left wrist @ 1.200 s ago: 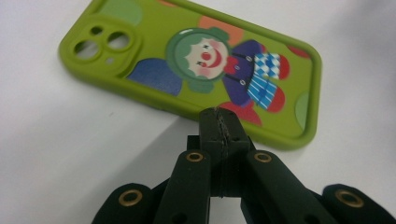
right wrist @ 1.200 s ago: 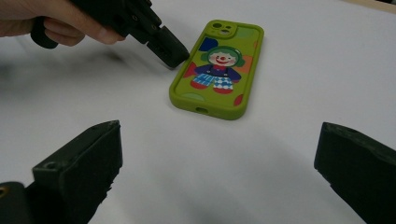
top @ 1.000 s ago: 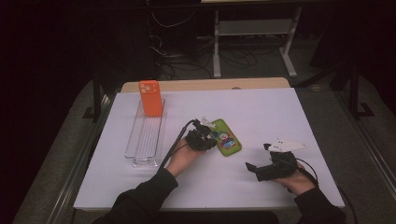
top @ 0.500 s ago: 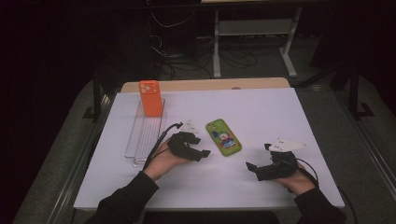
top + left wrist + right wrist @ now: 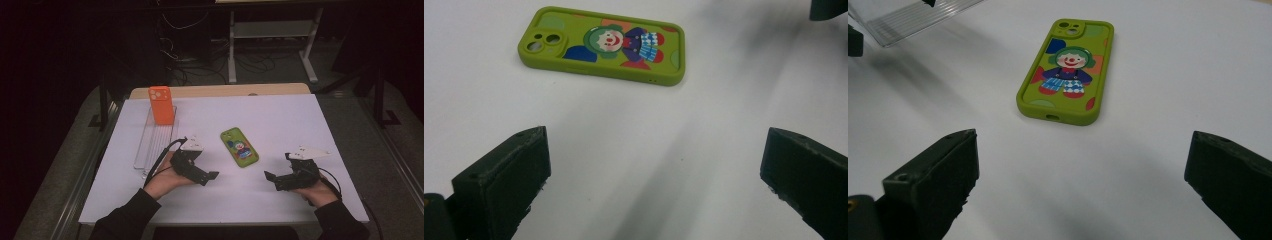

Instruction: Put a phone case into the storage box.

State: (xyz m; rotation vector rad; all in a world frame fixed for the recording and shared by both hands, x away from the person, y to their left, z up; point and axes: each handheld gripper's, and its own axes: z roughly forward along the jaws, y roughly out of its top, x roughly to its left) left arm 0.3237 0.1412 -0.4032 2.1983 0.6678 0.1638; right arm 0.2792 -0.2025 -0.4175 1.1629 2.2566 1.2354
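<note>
Green phone case (image 5: pixel 240 147) flat on table, left tool (image 5: pixel 204 170) just opened wide, empty, right tool (image 5: pixel 281 174) open, empty

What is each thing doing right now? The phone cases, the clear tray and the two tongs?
Green case: flat on the table, clown picture up, nothing touching it.
Orange case: upright at the far end of the tray.
Tray: clear, lying flat on the table.
Left tongs: open, holding nothing, jaws have just been opening.
Right tongs: open, holding nothing.
</note>
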